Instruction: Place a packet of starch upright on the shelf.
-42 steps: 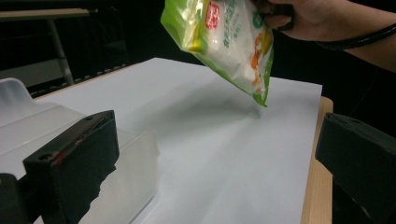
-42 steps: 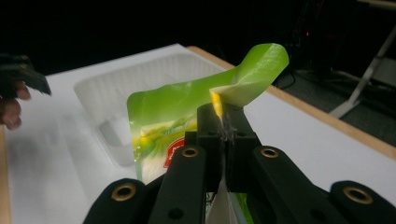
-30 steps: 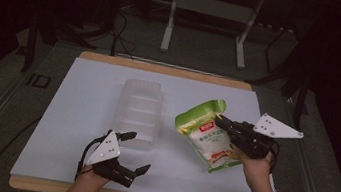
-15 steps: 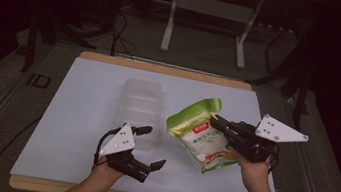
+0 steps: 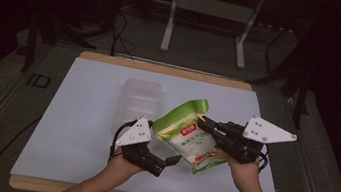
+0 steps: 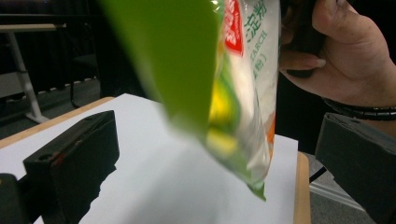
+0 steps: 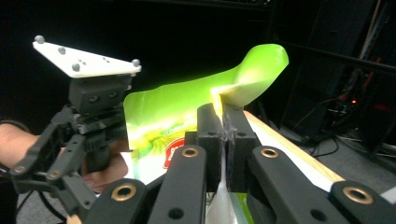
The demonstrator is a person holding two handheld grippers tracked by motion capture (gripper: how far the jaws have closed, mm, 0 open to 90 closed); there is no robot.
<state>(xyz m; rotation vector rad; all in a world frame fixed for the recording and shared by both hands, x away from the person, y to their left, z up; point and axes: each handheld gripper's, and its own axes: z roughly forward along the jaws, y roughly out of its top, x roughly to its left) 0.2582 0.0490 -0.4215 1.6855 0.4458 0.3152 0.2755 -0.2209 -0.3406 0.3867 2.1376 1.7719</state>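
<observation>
Container (image 5: 141,103) just behind held pouch (image 5: 187,141)

Green-and-white pouch (image 6: 233,93) hanging between two black jaws standing wide apart, touching neither, lifted above white table (image 6: 154,177). Red label with print at upper part. Hand (image 6: 345,56) at far right, gripping dark handle, black band at wrist.
</observation>
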